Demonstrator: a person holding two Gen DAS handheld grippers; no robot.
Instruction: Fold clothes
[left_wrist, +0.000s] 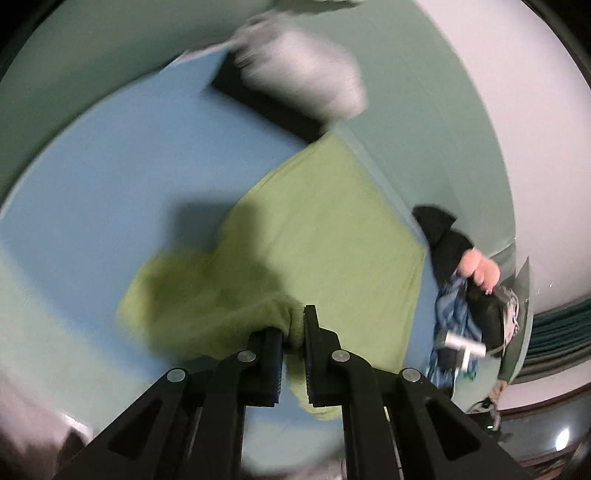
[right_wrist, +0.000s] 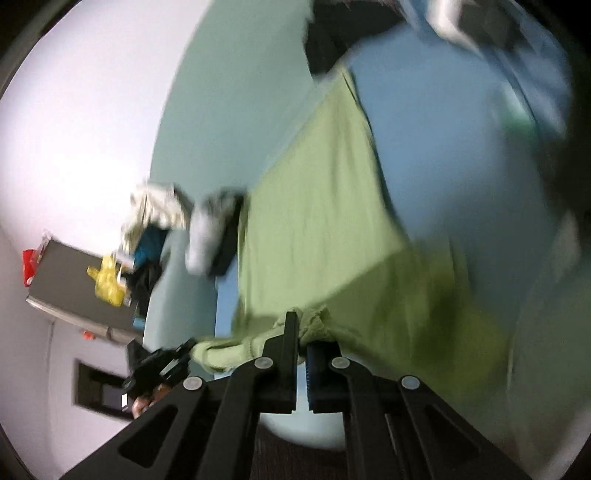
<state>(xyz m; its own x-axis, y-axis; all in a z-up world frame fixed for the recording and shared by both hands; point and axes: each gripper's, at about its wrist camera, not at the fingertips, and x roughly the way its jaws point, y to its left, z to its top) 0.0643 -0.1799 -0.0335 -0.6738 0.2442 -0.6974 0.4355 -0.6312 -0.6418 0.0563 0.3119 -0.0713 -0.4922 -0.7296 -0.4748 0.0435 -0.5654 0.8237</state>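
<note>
Green cloth: the green garment (left_wrist: 317, 236) looks like soft knit or fleece — light, limp, no stiffness, and it lies spread on the blue surface (left_wrist: 122, 155), its near edge bunched and raised at both grippers.
Handling: it should drape and sag between two held points; not fragile, but a thin pinch could slip out of the pads.
Where to hold: two corners of one edge, with a full fold of cloth between the pads.
Left gripper (left_wrist: 293, 332): narrow, clamped on a wad of the green edge.
Right gripper (right_wrist: 301, 334): narrow, pinching a bunched green fold.
Left view only: a grey folded piece (left_wrist: 299, 70) on a dark one at the far end; a hand (left_wrist: 480, 267) with the other tool.
Right view only: a grey table (right_wrist: 74, 288) with a yellow bag (right_wrist: 107, 280) — and a pile of clothes (right_wrist: 155, 210) beside it.
</note>
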